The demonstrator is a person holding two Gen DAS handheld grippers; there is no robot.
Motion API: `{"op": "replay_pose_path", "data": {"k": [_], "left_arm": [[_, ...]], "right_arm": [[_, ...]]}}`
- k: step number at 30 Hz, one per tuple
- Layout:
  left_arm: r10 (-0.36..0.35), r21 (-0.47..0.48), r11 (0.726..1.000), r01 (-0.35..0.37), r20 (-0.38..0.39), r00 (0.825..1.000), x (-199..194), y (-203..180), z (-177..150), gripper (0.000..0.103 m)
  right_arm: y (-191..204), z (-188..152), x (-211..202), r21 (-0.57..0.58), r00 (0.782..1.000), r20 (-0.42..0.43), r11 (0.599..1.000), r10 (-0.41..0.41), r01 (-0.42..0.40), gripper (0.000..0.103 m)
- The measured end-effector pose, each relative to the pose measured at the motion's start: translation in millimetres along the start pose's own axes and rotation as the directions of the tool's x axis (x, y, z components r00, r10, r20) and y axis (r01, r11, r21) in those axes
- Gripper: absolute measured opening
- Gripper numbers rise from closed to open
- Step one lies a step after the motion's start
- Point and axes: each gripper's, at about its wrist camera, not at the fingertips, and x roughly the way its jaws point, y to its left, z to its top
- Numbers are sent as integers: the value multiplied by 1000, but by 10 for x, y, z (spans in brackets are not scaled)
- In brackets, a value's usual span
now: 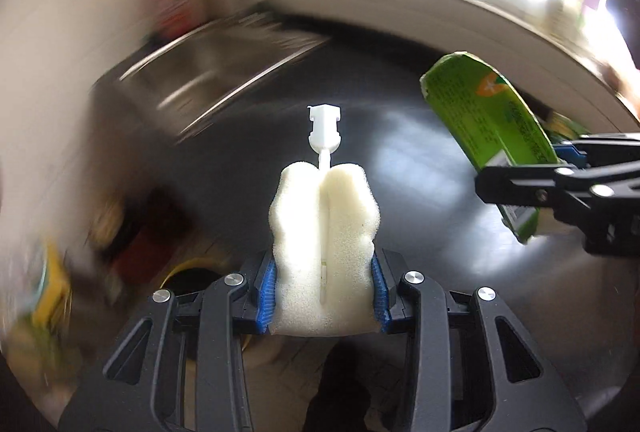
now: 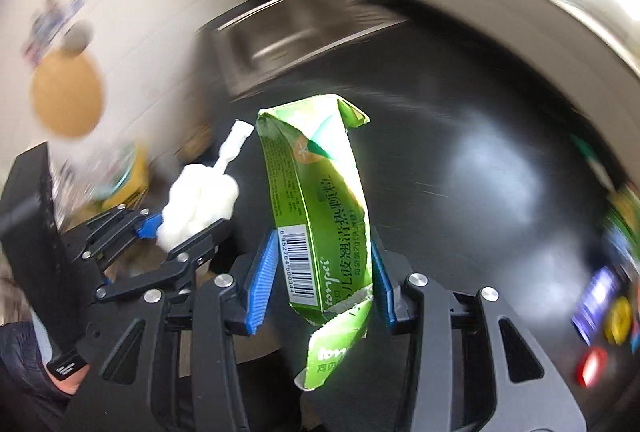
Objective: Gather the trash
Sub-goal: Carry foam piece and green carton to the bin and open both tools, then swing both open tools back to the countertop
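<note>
Left wrist view: the left claw (image 1: 323, 296) squeezes a white sponge (image 1: 324, 232) between its blue pads, a white plastic stem (image 1: 324, 130) sticking out ahead. Below lies a dark tabletop (image 1: 400, 160); a steel sink (image 1: 208, 72) sits at its far left corner, blurred.

Right wrist view: the right claw (image 2: 322, 274) grips a torn green box (image 2: 320, 216), held upright above the tabletop. The left claw (image 2: 180, 228) with its sponge (image 2: 200, 204) is just beside it.

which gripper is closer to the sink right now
Left, though only slightly. The left gripper, holding the sponge, is on the sink's side; the right gripper, holding the green carton, sits beside it.
</note>
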Motion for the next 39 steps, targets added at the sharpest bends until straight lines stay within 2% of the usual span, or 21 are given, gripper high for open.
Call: {"op": "replay_pose_path", "data": {"k": [3, 5, 8, 11, 16, 21, 24, 25, 26, 27, 31, 35, 37, 39], "left_arm": [[85, -125, 988, -91, -53, 995, 87, 601, -255, 37], [127, -201, 969, -145, -97, 987, 172, 973, -458, 37], [152, -287, 939, -191, -153, 976, 297, 1403, -713, 37], [146, -374, 902, -215, -203, 968, 485, 1826, -999, 37], [127, -451, 863, -228, -243, 962, 828, 2216, -1270, 37], [118, -453, 860, -233, -267, 956, 1162, 2392, -1366, 37], [92, -466, 859, -215, -272, 958, 1255, 2453, -1396, 40], [89, -467, 858, -212, -270, 959, 1274, 2475, -1398, 48], [88, -466, 859, -210, -270, 959, 1289, 2486, -1394, 56], [90, -462, 861, -211, -269, 959, 1296, 2495, -1392, 72], [113, -448, 864, -229, -272, 956, 1282, 2512, -1374, 73], [111, -438, 869, -228, -276, 955, 1217, 2474, -1311, 77], [122, -412, 882, -226, -265, 957, 1117, 2389, -1217, 83], [135, -374, 900, -223, -247, 960, 988, 2258, -1076, 85]], "right_arm": [[524, 214, 456, -97, 992, -83, 990, 97, -105, 44], [850, 319, 739, -144, 980, -139, 976, 143, -163, 44], [1291, 411, 1208, -196, 954, -234, 951, 190, -237, 44], [1655, 439, 1687, -226, 926, -322, 934, 196, -276, 44], [2088, 426, 2444, -247, 888, -432, 926, 160, -287, 44], [2171, 461, 2939, -233, 865, -485, 934, 131, -272, 44], [2195, 529, 3079, -236, 863, -490, 934, 124, -268, 50], [2207, 553, 3114, -240, 863, -491, 934, 119, -265, 55], [2231, 563, 3156, -243, 860, -498, 934, 113, -263, 67], [2244, 578, 3183, -243, 859, -501, 934, 110, -261, 69], [2257, 620, 3107, -245, 865, -488, 933, 116, -263, 70], [2164, 646, 2831, -249, 881, -457, 934, 121, -258, 73], [2058, 673, 2569, -246, 897, -424, 937, 128, -250, 76], [1931, 699, 2305, -229, 913, -383, 944, 137, -237, 79]]}}
